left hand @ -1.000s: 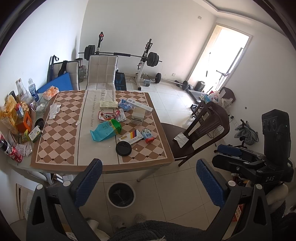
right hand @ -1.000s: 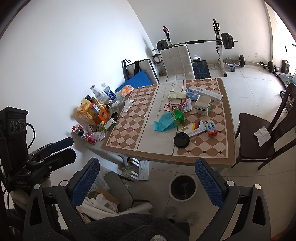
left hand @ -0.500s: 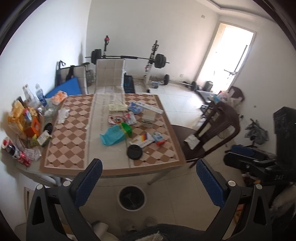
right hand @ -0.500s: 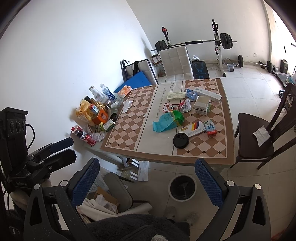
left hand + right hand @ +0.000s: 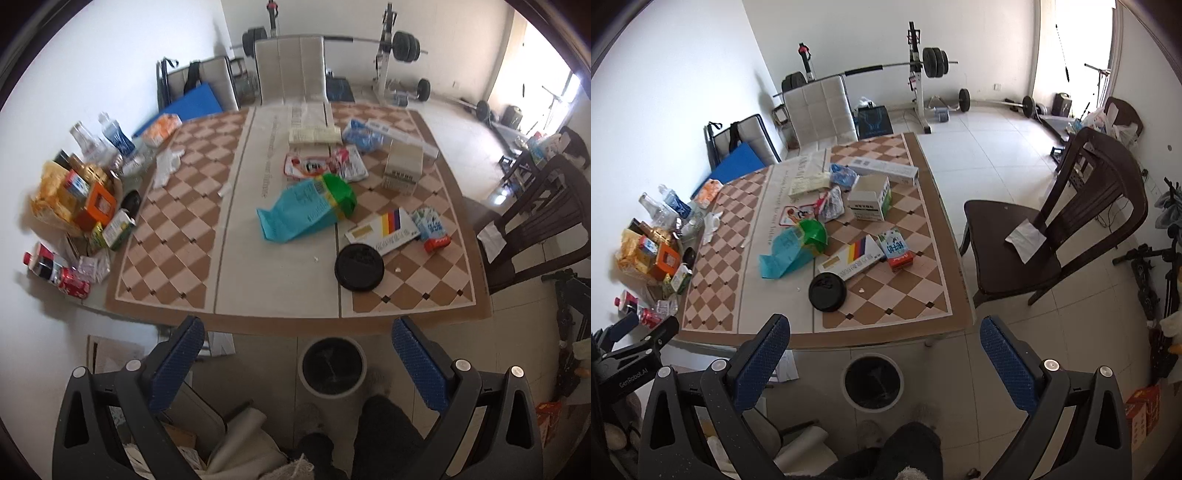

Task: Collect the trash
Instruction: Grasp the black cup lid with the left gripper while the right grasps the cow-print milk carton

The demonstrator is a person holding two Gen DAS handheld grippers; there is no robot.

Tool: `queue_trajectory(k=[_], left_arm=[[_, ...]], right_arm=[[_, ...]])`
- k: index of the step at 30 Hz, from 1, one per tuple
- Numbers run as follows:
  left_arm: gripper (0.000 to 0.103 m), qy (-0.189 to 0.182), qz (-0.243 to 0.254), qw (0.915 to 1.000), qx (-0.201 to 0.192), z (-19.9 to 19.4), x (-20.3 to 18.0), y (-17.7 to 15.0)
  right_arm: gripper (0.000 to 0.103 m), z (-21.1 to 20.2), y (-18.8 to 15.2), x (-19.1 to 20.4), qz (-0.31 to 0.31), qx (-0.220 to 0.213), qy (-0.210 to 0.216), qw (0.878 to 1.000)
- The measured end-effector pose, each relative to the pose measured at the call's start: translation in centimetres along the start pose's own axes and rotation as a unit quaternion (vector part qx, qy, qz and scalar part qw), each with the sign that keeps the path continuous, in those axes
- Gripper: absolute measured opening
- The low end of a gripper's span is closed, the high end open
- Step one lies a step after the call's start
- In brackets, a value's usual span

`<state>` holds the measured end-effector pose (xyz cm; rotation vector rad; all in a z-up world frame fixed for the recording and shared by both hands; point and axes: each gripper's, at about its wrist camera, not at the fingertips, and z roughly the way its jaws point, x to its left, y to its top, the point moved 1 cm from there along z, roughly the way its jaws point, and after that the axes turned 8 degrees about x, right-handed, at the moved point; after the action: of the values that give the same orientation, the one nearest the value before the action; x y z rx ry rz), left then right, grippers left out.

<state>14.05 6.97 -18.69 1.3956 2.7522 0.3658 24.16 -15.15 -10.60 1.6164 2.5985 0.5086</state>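
Trash lies on a checkered table [image 5: 173,236]: a teal bag [image 5: 299,214] with a green piece, a black round lid [image 5: 359,267], a flat box with colour stripes [image 5: 384,230], a small carton [image 5: 430,229], a white open box [image 5: 402,171] and wrappers [image 5: 325,166]. A round bin with a black liner [image 5: 332,365] stands on the floor at the table's near edge; it also shows in the right wrist view [image 5: 873,380]. My left gripper [image 5: 295,362] and right gripper [image 5: 882,363] are open and empty, held before the table above the bin.
Snack packs, bottles and cans [image 5: 74,206] crowd the table's left side. A dark chair [image 5: 1045,236] with a paper on its seat stands to the right. A white chair [image 5: 291,70] and a weight bench [image 5: 916,66] stand behind. Cardboard and paper lie on the floor, lower left.
Both grippers have moved closer to the table. The left view has swung left and down, the right view has swung right. Both grippers stay open and empty.
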Motion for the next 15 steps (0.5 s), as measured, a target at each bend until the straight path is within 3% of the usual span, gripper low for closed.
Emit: queue_trajectory(k=[4, 9, 15], left_arm=[[0.103, -0.006, -0.021, 0.9964, 0.082, 8.1, -3.0, 1.8], [0.103, -0.028, -0.067, 0.982, 0.174, 17.1, -6.0, 4.3], [0.102, -0.032, -0.12, 0.9685, 0.216, 22.6, -7.4, 6.6]], right_arm=[[0.103, 9.7, 3.7, -2.2, -0.004, 0.066, -0.005, 0.998], [0.103, 20.7, 7.9, -3.3, -0.042, 0.145, -0.016, 0.988], [0.103, 30.0, 11.9, -2.9, -0.091, 0.207, -0.006, 0.974]])
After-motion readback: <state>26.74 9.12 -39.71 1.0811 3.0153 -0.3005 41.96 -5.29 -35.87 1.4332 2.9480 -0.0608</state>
